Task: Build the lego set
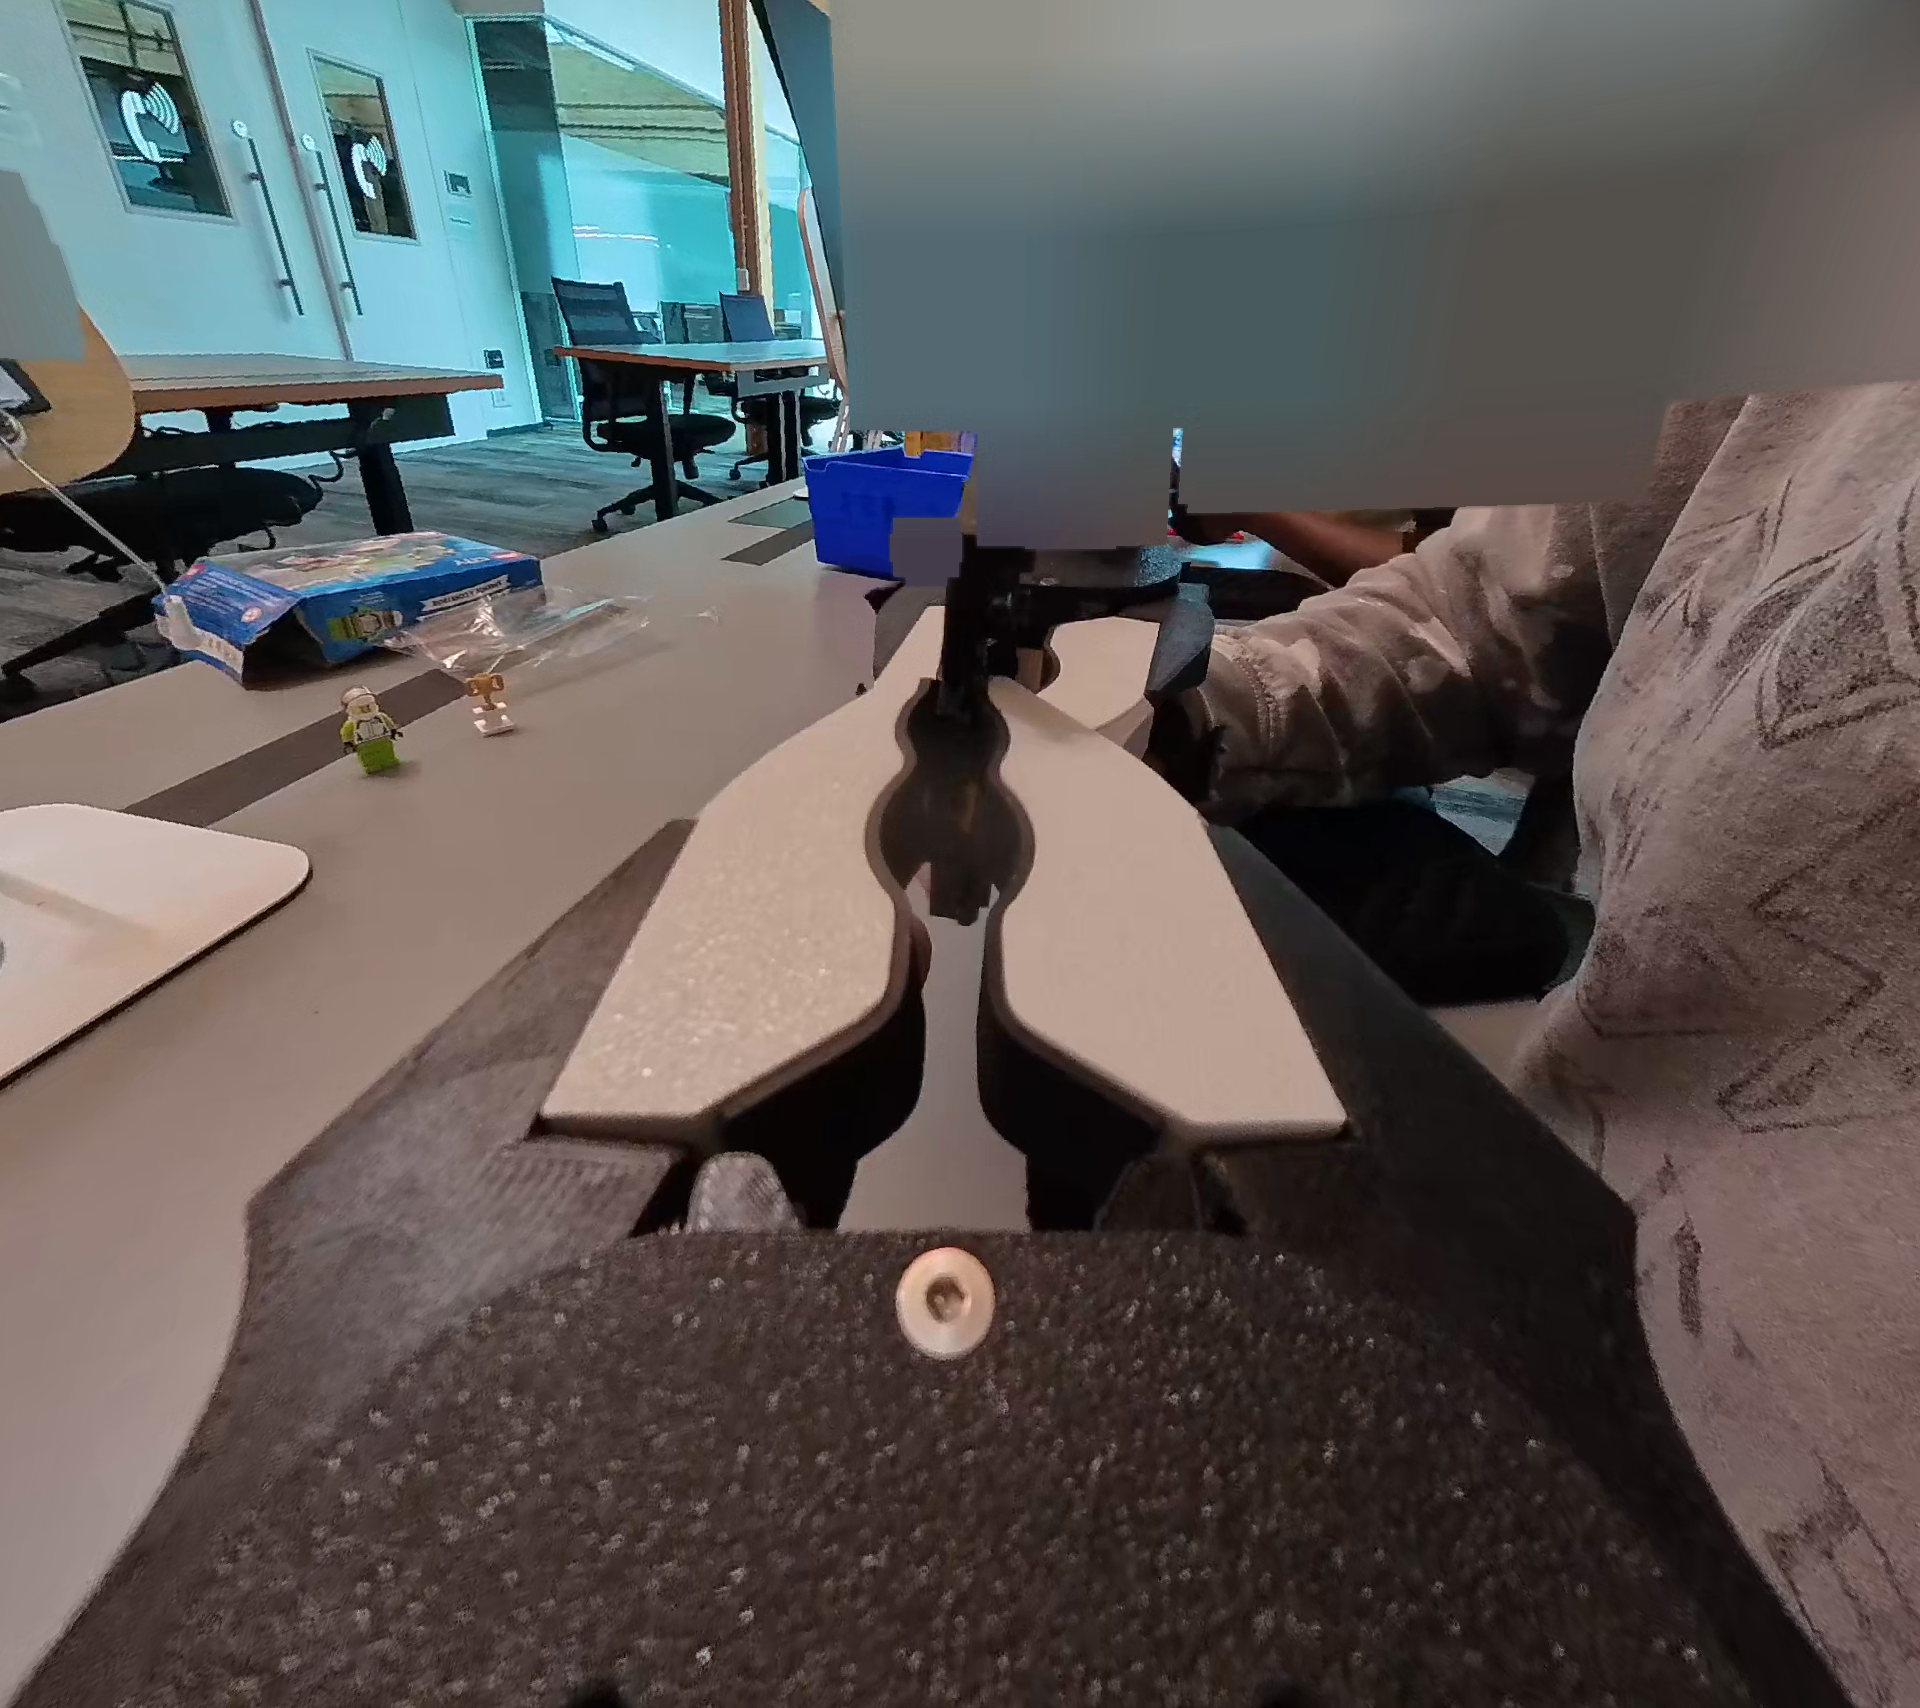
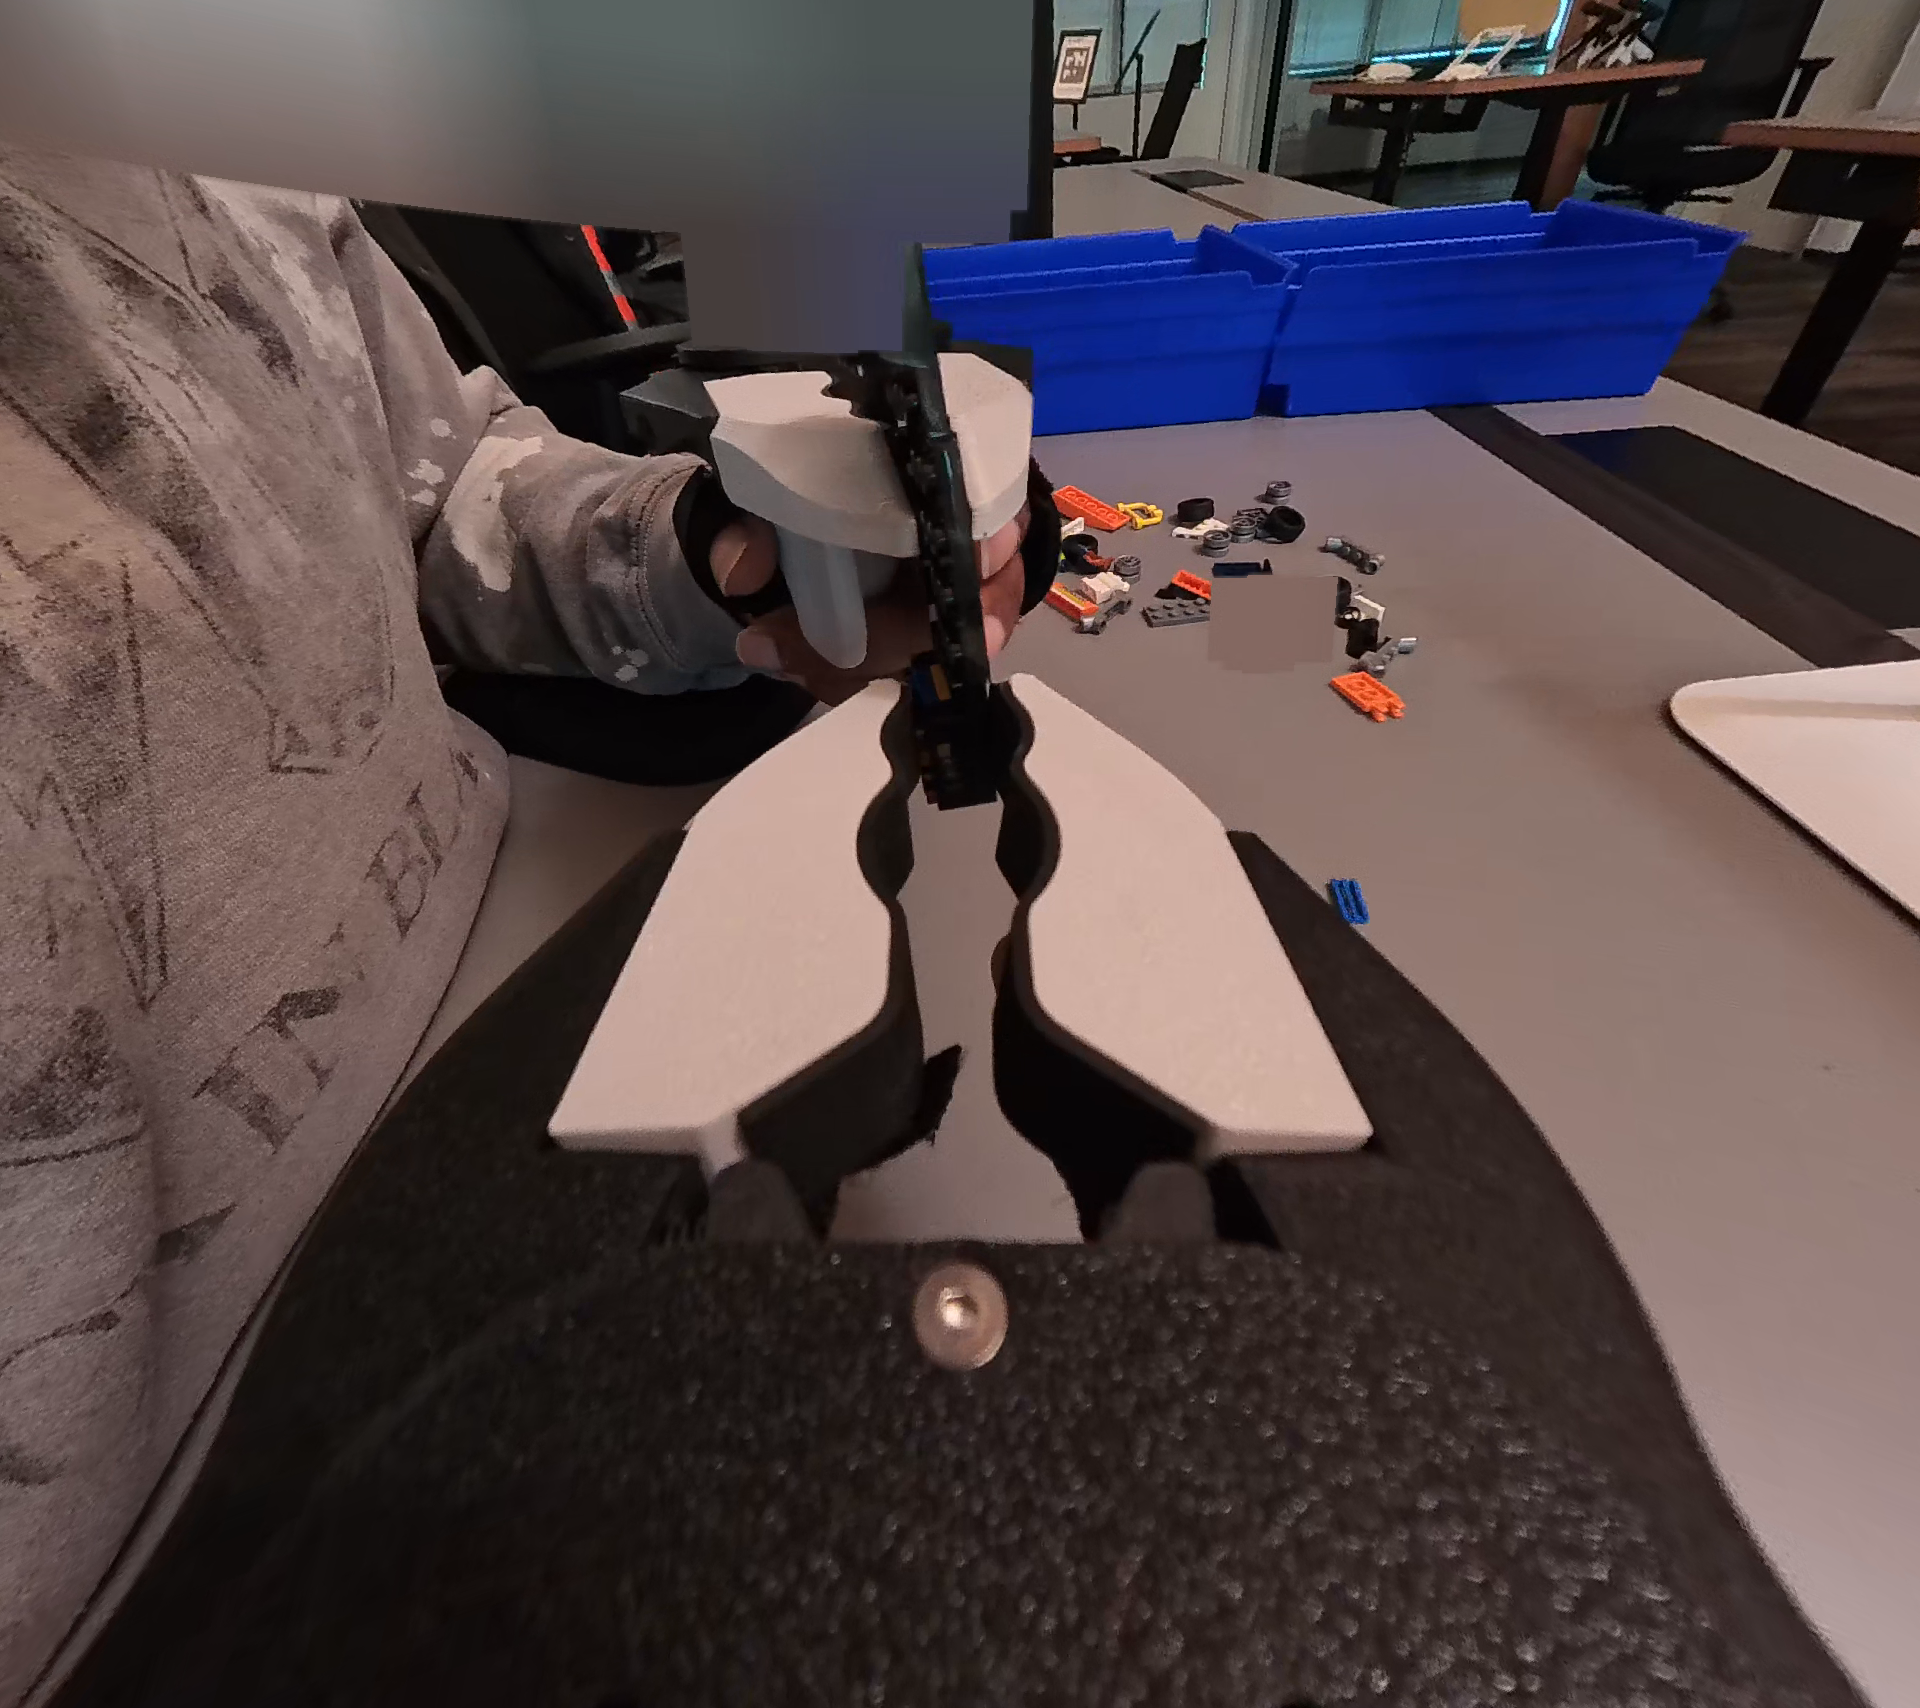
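Observation:
A long black lego assembly is held in the air above the grey table, clamped from both ends. My left gripper is shut on one end of it. My right gripper is shut on the other end, which shows a small blue and yellow part. Each gripper faces the other: the right one shows farther off in the left wrist view, the left one in the right wrist view. Several loose lego pieces lie on the table beyond.
A person in a grey patterned sweatshirt sits close by. Blue bins stand at the back. A lego box, plastic bag, minifigure and trophy piece lie left. A white pad and small blue piece lie right. Left and right tips are no more than a few centimetres apart.

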A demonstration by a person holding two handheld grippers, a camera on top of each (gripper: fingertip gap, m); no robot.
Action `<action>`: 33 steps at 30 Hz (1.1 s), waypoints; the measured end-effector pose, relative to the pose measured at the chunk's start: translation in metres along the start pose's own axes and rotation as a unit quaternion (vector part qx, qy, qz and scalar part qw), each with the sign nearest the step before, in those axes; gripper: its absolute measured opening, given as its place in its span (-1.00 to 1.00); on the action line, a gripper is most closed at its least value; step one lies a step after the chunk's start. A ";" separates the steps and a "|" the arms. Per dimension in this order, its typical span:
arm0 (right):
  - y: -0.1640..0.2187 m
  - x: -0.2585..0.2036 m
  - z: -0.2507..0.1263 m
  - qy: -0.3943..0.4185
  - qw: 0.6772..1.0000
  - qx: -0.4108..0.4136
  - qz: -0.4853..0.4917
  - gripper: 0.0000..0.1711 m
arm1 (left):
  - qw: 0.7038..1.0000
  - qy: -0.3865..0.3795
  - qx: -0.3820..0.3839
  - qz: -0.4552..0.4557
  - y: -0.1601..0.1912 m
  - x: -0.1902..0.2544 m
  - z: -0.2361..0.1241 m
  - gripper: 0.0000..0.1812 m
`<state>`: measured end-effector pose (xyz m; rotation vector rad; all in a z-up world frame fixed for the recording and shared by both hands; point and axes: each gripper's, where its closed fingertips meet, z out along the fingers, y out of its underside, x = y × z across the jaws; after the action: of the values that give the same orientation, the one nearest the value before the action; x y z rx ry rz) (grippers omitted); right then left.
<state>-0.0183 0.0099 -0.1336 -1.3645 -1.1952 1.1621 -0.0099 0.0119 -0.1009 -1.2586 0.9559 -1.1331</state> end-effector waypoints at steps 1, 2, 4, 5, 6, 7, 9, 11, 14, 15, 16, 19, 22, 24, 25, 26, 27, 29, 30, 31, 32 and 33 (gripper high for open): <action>0.000 0.000 0.000 0.000 1.000 0.002 -0.004 -0.85 | 1.000 0.001 -0.002 -0.002 0.000 0.000 0.000 -0.93; 0.000 0.001 0.000 0.006 1.000 0.003 -0.006 -0.85 | 1.000 -0.004 -0.004 -0.004 0.001 -0.003 0.000 -0.93; 0.002 0.003 0.001 0.012 1.000 0.000 -0.002 -0.85 | 1.000 -0.007 -0.010 -0.006 0.003 -0.005 0.000 -0.94; 0.002 0.004 0.001 0.017 1.000 -0.002 -0.006 -0.85 | 1.000 -0.010 -0.011 -0.002 0.003 -0.005 0.000 -0.94; 0.001 0.004 0.001 0.024 1.000 -0.004 -0.017 -0.84 | 1.000 -0.012 -0.012 0.004 0.003 -0.005 0.000 -0.94; 0.001 0.005 0.001 0.033 0.999 -0.006 -0.027 -0.82 | 1.000 -0.014 -0.015 0.009 0.003 -0.005 0.001 -0.94; -0.001 0.006 0.000 0.043 0.998 -0.008 -0.037 -0.79 | 0.999 -0.016 -0.025 0.018 0.006 -0.004 0.001 -0.94; -0.003 0.006 -0.001 0.043 0.998 -0.012 -0.044 -0.76 | 0.999 -0.013 -0.028 0.023 0.008 -0.002 0.002 -0.94; -0.002 0.004 -0.001 0.040 0.997 -0.022 -0.057 -0.79 | 0.999 -0.011 -0.028 0.023 0.008 -0.001 0.003 -0.94; -0.002 0.004 -0.001 0.037 0.997 -0.023 -0.059 -0.79 | 0.999 -0.009 -0.029 0.025 0.008 -0.001 0.003 -0.94; -0.002 0.003 -0.001 0.033 0.997 -0.025 -0.061 -0.79 | 0.999 -0.007 -0.029 0.028 0.008 0.000 0.002 -0.94; -0.001 0.000 0.000 0.021 0.997 -0.033 -0.071 -0.80 | 0.999 0.004 -0.028 0.028 0.009 0.003 0.002 -0.94; 0.002 -0.003 0.000 0.007 0.995 -0.051 -0.084 -0.78 | 0.999 0.013 -0.020 0.025 0.007 0.005 0.001 -0.94; 0.003 -0.003 0.000 0.004 0.994 -0.056 -0.092 -0.76 | 0.999 0.017 -0.025 0.029 0.007 0.005 0.000 -0.94; 0.001 -0.003 0.000 0.004 0.994 -0.052 -0.092 -0.80 | 0.999 0.016 -0.028 0.033 0.009 0.005 0.000 -0.94; 0.000 -0.003 0.000 0.002 0.994 -0.051 -0.092 -0.84 | 0.999 0.016 -0.026 0.033 0.008 0.005 0.000 -0.94; 0.000 -0.003 0.000 0.002 0.994 -0.053 -0.094 -0.84 | 0.999 0.017 -0.025 0.029 0.008 0.005 0.000 -0.94; 0.000 -0.002 0.001 0.005 0.994 -0.056 -0.098 -0.84 | 0.999 0.017 -0.025 0.028 0.008 0.005 0.000 -0.94; 0.000 -0.001 0.000 0.006 0.994 -0.056 -0.099 -0.85 | 0.999 0.017 -0.026 0.028 0.008 0.005 0.000 -0.93; 0.000 -0.001 0.001 0.005 0.994 -0.055 -0.098 -0.86 | 0.999 0.018 -0.025 0.026 0.007 0.005 0.000 -0.93; 0.000 -0.001 0.001 0.005 0.994 -0.054 -0.097 -0.86 | 0.999 0.021 -0.025 0.022 0.007 0.005 0.000 -0.93; 0.001 -0.001 0.001 0.006 0.994 -0.054 -0.100 -0.86 | 0.999 0.024 -0.026 0.017 0.008 0.005 0.000 -0.93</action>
<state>-0.0193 0.0090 -0.1348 -1.2971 -1.3687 0.9582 -0.0078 0.0064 -0.1087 -1.2576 1.0450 -1.1237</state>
